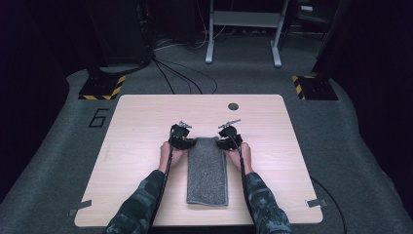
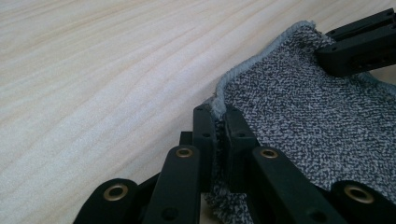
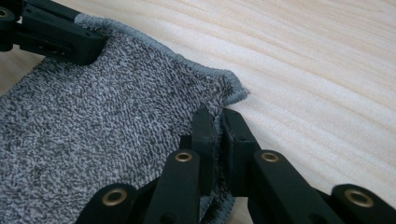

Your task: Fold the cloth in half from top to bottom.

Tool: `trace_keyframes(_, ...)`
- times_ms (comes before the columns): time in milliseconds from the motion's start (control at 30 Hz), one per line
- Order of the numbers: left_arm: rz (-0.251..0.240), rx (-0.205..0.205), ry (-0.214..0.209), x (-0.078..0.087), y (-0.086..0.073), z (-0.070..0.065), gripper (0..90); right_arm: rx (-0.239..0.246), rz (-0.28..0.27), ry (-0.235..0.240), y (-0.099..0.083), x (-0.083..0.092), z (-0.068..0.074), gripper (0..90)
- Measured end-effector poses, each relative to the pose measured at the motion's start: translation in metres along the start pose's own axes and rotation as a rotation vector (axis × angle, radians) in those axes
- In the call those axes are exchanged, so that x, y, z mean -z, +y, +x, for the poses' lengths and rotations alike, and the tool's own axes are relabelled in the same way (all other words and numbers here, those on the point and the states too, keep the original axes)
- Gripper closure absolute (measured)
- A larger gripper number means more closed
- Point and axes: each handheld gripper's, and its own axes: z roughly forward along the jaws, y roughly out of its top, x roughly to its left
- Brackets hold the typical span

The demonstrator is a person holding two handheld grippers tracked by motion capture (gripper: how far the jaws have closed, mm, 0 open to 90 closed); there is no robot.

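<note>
A grey speckled towel [image 1: 207, 170] lies folded into a long strip on the middle of the wooden table [image 1: 136, 146], running from near the front edge toward the centre. My left gripper [image 1: 187, 143] is shut on the towel's far left corner [image 2: 219, 105], with the hem pinched between its black jaws. At the far right corner [image 3: 229, 91] my right gripper [image 1: 225, 142] is shut on the cloth in the same way. Each gripper view also catches the other gripper's jaws on the opposite corner. Both hands rest low on the table beside the towel.
A small dark round hole [image 1: 233, 106] marks the table near its far edge. Beyond the table stand a white metal frame [image 1: 243, 29], floor cables [image 1: 180, 73] and two yellow-black striped bases [image 1: 102, 87]. Bare wood spreads to the left and right of the towel.
</note>
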Motion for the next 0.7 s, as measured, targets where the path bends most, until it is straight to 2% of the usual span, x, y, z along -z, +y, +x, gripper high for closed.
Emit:
trace_keyframes(167,-0.006,0.008,-0.006,0.0,0.0,0.001,86.1,-0.008,-0.011,0.01,-0.001,0.0,-0.002,85.9)
trace_keyframes(367,-0.026,-0.009,0.011,0.004,0.002,0.002,86.2,-0.023,-0.038,0.009,0.0,0.002,-0.004,86.1)
trace_keyframes(533,-0.056,-0.005,0.016,0.01,0.008,0.003,86.2,-0.016,-0.059,0.01,0.006,0.007,-0.005,86.1)
trace_keyframes(567,-0.076,0.0,0.024,0.013,0.011,0.003,86.2,-0.006,-0.086,0.008,0.008,0.01,-0.004,86.1)
trace_keyframes(700,-0.083,-0.016,0.029,0.018,0.014,0.002,86.2,0.002,-0.101,0.014,0.011,0.014,-0.006,86.1)
